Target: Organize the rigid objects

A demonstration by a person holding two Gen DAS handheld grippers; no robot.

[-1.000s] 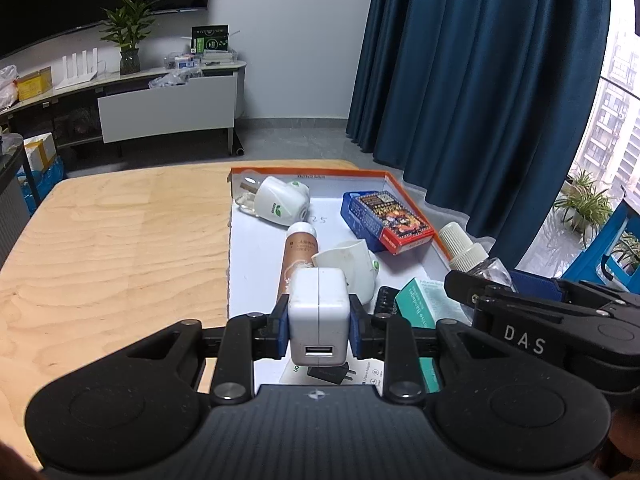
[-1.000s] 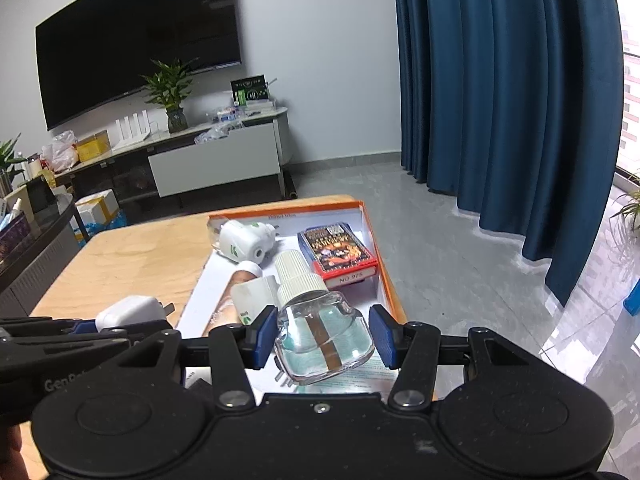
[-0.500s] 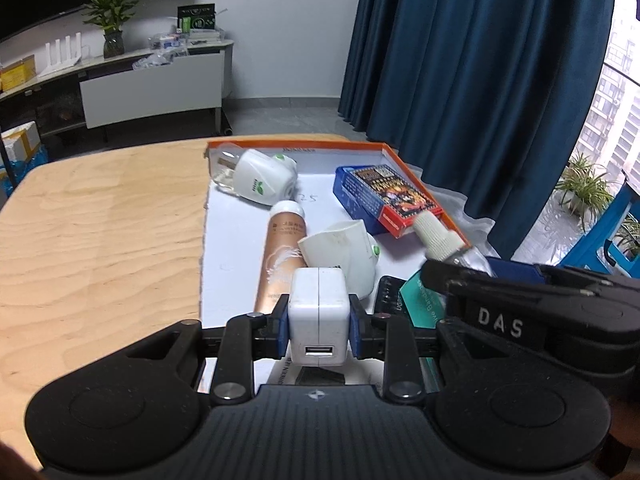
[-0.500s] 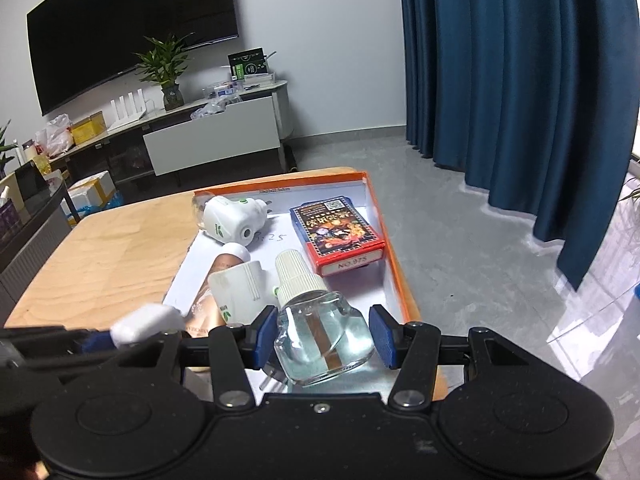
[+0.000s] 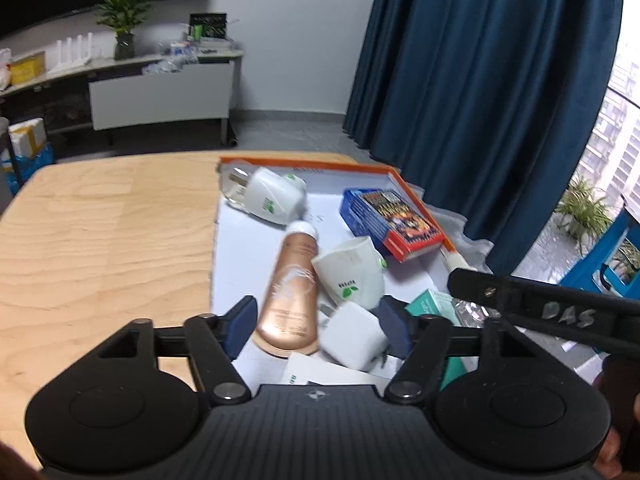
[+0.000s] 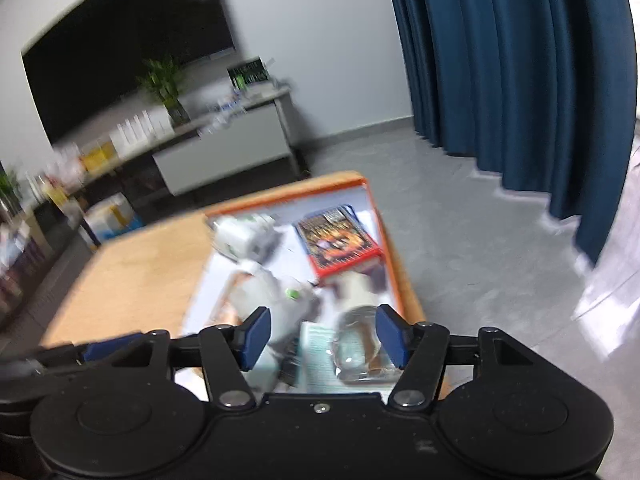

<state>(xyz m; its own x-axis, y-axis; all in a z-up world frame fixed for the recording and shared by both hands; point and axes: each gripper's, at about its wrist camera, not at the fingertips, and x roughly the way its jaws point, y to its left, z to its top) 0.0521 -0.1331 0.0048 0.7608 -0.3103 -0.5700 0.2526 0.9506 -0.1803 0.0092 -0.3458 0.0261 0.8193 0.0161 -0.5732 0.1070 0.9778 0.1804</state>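
Over the near end of the orange-rimmed white tray (image 5: 394, 169), both grippers' jaws have just spread, the left gripper (image 5: 316, 322) releasing the white cube-shaped charger (image 5: 350, 334) and the right gripper (image 6: 322, 334) the clear glass refill bottle (image 6: 362, 354) among the items already gathered, so little sorting appears left.

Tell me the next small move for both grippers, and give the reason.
Probably draw both back out of the orange-rimmed tray. The left gripper has just opened, with the white charger lying loose in the tray; the right gripper has likewise opened off the clear bottle.

The right tool (image 6: 323, 336), just opened, frames a clear bottle (image 6: 362, 354) in the orange-rimmed tray (image 6: 402, 280).
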